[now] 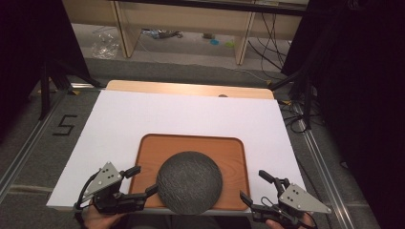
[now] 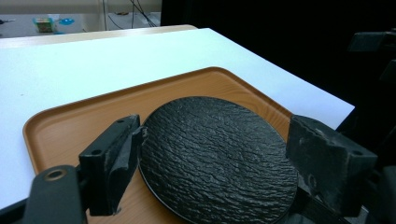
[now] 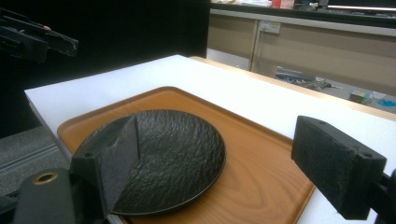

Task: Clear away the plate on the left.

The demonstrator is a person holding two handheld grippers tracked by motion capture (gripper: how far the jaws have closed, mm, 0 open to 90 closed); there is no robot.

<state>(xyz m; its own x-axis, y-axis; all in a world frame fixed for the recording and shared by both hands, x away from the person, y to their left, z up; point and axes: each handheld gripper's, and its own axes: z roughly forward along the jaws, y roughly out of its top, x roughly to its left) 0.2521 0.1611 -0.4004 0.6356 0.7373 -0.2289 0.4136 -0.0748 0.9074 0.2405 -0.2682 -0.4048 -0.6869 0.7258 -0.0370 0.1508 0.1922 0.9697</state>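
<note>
White table (image 1: 143, 114), largest. Wooden tray (image 1: 148, 152) at 6 o'clock edge, within reach. Black plate (image 1: 189, 182) on tray's near half, overhanging front rim. Left gripper (image 1: 142, 180) at plate's 9 o'clock, jaws spread, likely to pinch rim. Right gripper (image 1: 254, 186) at 3 o'clock, jaws apart, waiting clear.

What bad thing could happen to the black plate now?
The black plate sticks out over the near rim of the wooden tray, so a nudge might tip it off. The left tool, open, sits right at its edge and may only push it along. The plate looks thin and flat, so gripping could be slippery.
</note>
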